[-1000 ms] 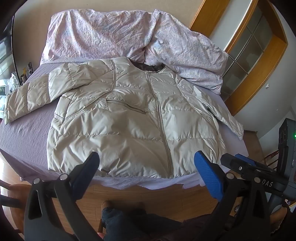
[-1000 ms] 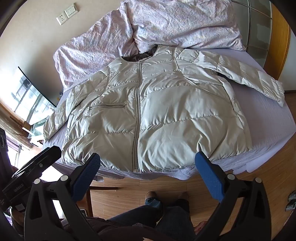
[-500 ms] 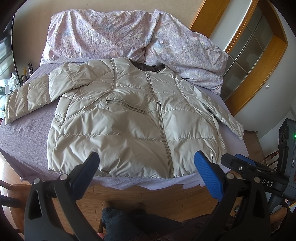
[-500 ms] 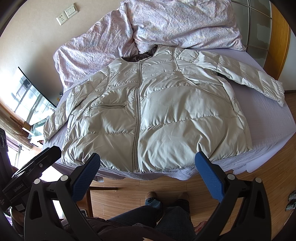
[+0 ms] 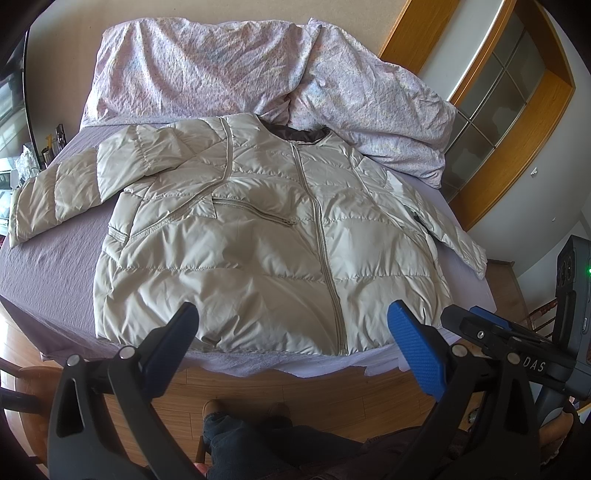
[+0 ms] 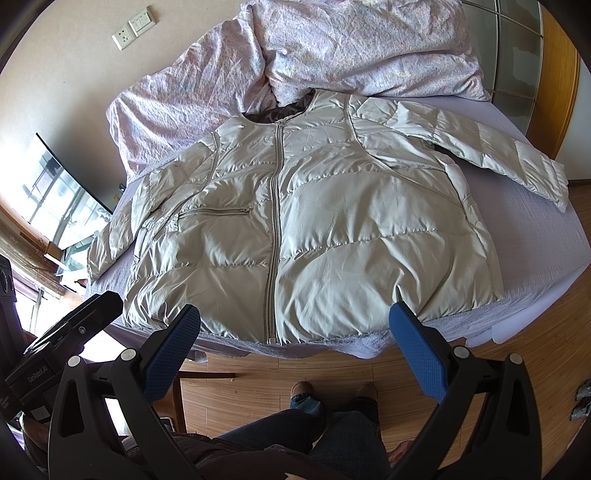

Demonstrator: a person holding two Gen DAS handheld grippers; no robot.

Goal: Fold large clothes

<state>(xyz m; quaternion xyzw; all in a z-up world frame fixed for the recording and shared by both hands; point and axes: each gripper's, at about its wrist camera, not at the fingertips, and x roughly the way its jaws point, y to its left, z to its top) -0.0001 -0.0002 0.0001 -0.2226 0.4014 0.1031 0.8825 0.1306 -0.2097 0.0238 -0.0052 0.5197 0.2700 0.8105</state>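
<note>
Beige puffer jacket (image 5: 258,240) flat on bed (image 5: 55,266), beyond both spread claws, untouched

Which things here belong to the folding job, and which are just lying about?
Job:
puffer jacket
left claw, open
right claw, open
bed it lies on

Lying about:
crumpled duvet
wall socket
</note>
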